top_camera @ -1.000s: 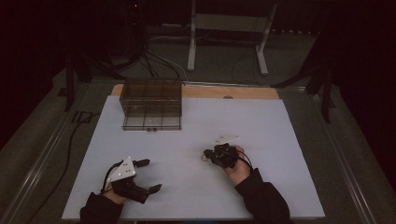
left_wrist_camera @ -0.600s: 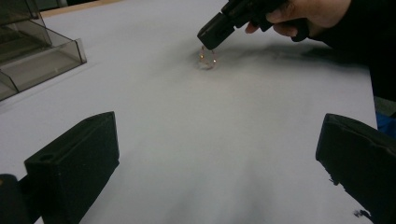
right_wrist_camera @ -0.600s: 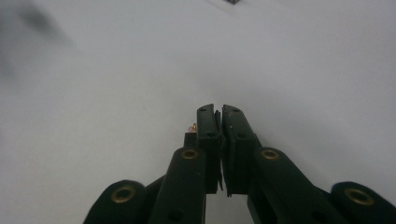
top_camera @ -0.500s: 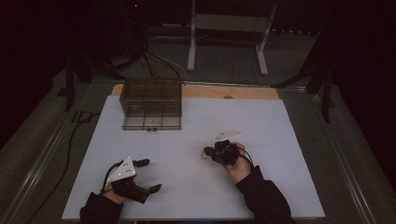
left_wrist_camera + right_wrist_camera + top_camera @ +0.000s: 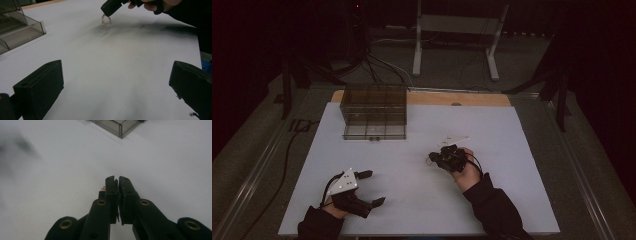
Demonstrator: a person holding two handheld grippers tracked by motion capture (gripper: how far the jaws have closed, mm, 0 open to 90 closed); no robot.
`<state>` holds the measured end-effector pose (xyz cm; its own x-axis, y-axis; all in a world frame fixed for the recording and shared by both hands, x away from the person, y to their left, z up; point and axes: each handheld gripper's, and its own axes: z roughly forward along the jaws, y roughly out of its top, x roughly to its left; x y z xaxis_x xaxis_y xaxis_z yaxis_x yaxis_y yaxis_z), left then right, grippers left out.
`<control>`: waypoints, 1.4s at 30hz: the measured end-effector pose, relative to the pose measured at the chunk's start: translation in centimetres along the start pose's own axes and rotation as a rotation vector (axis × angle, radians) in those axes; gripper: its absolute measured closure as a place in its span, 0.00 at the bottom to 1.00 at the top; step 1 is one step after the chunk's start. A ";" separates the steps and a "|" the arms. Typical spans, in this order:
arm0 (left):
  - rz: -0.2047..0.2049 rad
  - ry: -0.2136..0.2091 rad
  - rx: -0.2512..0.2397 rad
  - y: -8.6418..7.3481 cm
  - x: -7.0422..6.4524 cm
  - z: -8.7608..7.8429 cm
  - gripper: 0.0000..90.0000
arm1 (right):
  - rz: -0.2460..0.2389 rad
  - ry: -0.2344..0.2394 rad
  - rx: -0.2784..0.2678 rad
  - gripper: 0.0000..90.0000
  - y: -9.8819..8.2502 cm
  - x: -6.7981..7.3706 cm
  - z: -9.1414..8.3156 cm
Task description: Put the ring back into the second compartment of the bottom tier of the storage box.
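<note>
- Presently, table [image 5: 522,150]: white sheet over a wooden top, a strip of bare wood showing along the far edge.
- Box [image 5: 374,117]: smoked clear plastic, divided into compartments, standing at the far left of the table; two small dark items lie on the sheet just in front of it, too small to identify.
- Left gripper [image 5: 373,188]: held in the left hand at the near left of the table, grey three-cornered plate on top; jaws wide apart with nothing between them, bare white sheet visible in the gap in the left gripper view.
- Right gripper [image 5: 433,158]: held in the right hand [image 5: 467,172] near the table's middle, pointing left, well apart from the left gripper; jaws drawn together, clamped on a bracelet.
- Bracelet [image 5: 106,20]: small loop of pale pink beads, hanging from the tip of the right gripper's jaws just above the sheet in the left gripper view; a sliver of it peeps out beside the closed jaws in the right gripper view [image 5: 103,188].
- Sleeves [image 5: 494,207]: dark, on both forearms.
</note>
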<state>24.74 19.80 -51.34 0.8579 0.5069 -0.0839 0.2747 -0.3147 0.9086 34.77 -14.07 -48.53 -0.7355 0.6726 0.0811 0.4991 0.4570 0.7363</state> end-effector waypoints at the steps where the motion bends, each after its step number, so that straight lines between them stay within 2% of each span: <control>1: 0.000 -0.001 0.001 0.0 0.0 0.0 0.01 | -0.002 -0.003 0.000 0.96 0.1 0.0 0.0; 32: 0.008 -0.003 0.009 0.0 -0.1 0.1 0.01 | -0.027 0.027 -0.013 0.96 4.1 1.1 1.7; 42: 0.004 -0.005 -0.002 0.0 -0.1 0.0 0.01 | -0.040 0.032 -0.022 0.96 5.6 1.7 2.3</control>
<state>24.64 19.74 -51.31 0.8612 0.5015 -0.0820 0.2702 -0.3153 0.9097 37.34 -9.03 -45.81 -0.7694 0.6347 0.0722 0.4585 0.4701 0.7542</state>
